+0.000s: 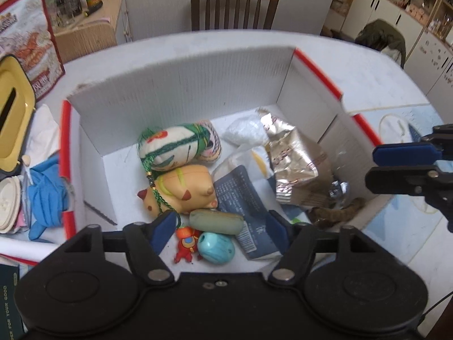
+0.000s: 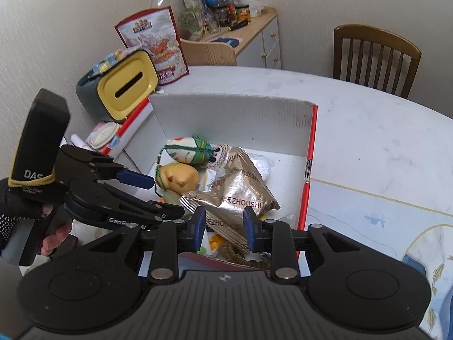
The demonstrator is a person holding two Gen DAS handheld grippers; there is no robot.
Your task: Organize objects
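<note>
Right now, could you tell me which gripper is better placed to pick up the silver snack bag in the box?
The right gripper, I would say: its open jaws hang just above the silver snack bag. The left gripper hangs open over the small toys at the box's other side.

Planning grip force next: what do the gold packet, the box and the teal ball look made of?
Gold packet: metallised foil film, glossy and creased, with bright glints. Box: white corrugated cardboard, matte, with fine fluting lines on its walls. Teal ball: probably hard plastic or ceramic, smooth with a highlight.
</note>
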